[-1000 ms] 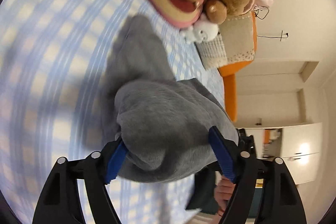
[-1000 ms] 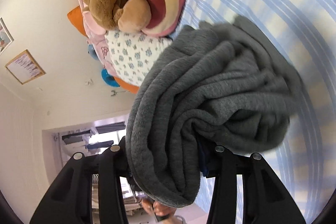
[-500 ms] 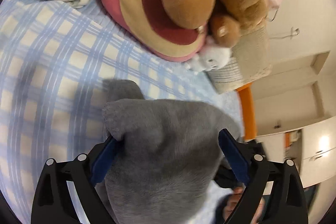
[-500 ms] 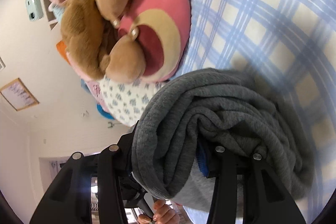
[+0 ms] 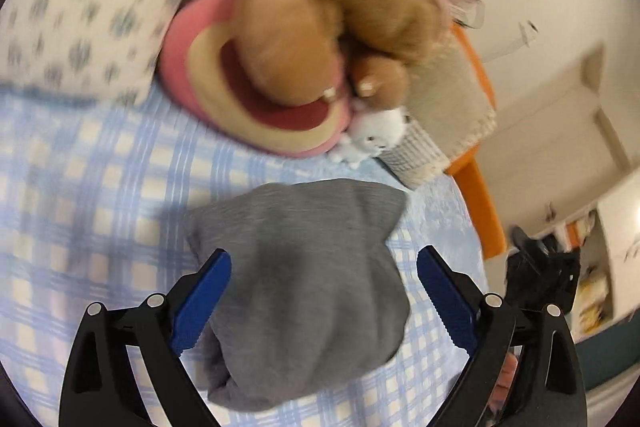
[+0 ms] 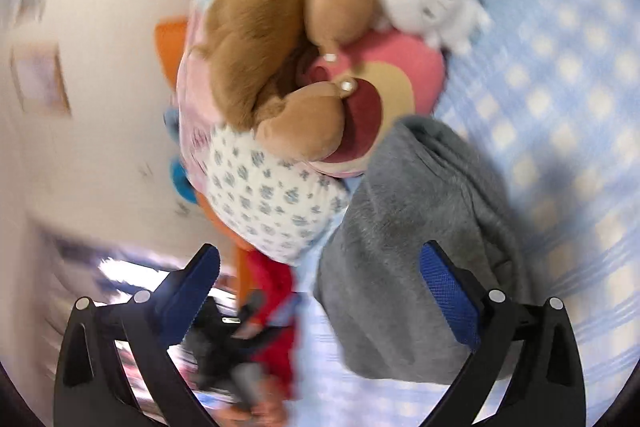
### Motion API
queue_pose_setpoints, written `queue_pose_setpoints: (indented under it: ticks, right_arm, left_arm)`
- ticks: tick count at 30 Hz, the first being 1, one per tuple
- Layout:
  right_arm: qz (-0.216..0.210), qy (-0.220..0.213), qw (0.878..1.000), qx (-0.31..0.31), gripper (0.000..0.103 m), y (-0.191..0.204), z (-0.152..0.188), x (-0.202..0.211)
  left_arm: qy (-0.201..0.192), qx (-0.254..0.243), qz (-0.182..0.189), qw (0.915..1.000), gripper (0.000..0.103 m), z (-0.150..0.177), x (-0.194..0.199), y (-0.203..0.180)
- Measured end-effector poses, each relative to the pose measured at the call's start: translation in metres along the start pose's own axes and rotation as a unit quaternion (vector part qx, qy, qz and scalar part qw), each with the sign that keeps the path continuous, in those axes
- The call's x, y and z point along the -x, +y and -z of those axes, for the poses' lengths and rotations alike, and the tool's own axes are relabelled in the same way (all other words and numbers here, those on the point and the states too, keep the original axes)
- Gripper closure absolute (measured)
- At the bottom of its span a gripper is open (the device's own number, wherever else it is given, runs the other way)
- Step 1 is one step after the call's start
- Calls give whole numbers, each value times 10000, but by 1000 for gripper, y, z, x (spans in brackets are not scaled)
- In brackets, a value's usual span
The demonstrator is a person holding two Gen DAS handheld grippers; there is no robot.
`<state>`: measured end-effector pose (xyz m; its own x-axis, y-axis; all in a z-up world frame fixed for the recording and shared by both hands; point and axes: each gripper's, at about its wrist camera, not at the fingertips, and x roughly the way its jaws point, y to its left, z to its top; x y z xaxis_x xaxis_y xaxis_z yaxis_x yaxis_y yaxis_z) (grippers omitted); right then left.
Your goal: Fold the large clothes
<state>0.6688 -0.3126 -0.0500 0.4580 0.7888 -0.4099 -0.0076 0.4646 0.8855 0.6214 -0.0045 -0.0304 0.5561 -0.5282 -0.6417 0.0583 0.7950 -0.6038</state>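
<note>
Both hand-held grippers have just been opening, and the folded grey garment [image 5: 304, 275] now lies free on the checked bed [image 5: 80, 187]. The left hand-held gripper [image 5: 322, 301] stands wide: the bundle sits between its blue pads [image 5: 202, 301] in the picture, but the 3 o'clock pad is clearly off the cloth, and nothing looks pinched. The right hand-held gripper [image 6: 324, 303] is also spread wide and holds nothing; its 3 o'clock pad [image 6: 448, 301] overlaps the garment [image 6: 420, 247] in view, though blur hides whether it touches.

The bundle rests near the bed's head, with the plush toys [image 5: 332, 27] and pink cushion [image 5: 256, 99] at 12 o'clock in the left view, and the dotted pillow [image 6: 272, 195] just beside it at 9 o'clock in the right view.

The step in hand looks like the release. To do it well, keep both sets of jaws wide and draw them straight back and up, so no pad snags a fold. Avoid sweeping sideways toward the toys.
</note>
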Motion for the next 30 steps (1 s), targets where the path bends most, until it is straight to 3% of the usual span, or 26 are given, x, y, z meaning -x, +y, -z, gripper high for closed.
queue_pose_setpoints:
  ticks: [2,3,5,7,10,14,18,20,23,26,28,30]
  right_arm:
    - [483,-42,9943,951,13,27,12,-7]
    - [773,-134,9883,1311,32,36,18,-11]
    - [1463,-195,9666,2097,56,52,30,-32]
    - [2020,-312,9414,2685,61,59,37,-53]
    - [2611,-256,9168,3010,61,46,36,-96]
    - [3091,-358,9079,2810,64,3,28,-122]
    - [2998,-229,9318,2032,63,-59,19,-128]
    - [2969,-192,9361,1877,63,-73,17,-128]
    - [3007,-87,9283,2185,60,-52,17,-124]
    - [2525,-289,9323,2572,56,-20,26,-80]
    - [2427,-420,9229,2960,55,-1,38,-47]
    - [2502,-404,9093,3300,55,10,53,-22]
  left_arm:
    - [-78,-535,-421,9977,7,5,5,-20]
    - [-85,-836,-780,9934,7,10,-2,-29]
    - [16,-933,-1085,9897,7,13,-16,-30]
    - [51,-817,-1312,9880,7,14,-37,-21]
    - [196,-646,-1679,9835,8,13,-69,-1]
    - [364,-817,-2133,9729,7,20,-103,20]
    - [582,129,-1203,9909,2,32,-134,69]
    - [486,182,-1119,9924,2,36,-139,73]
    - [441,111,-1286,9907,2,31,-128,65]
    - [321,-119,-1273,9913,2,23,-91,44]
    - [234,-470,-1147,9920,2,28,-60,24]
    - [224,-820,-784,9933,2,42,-34,5]
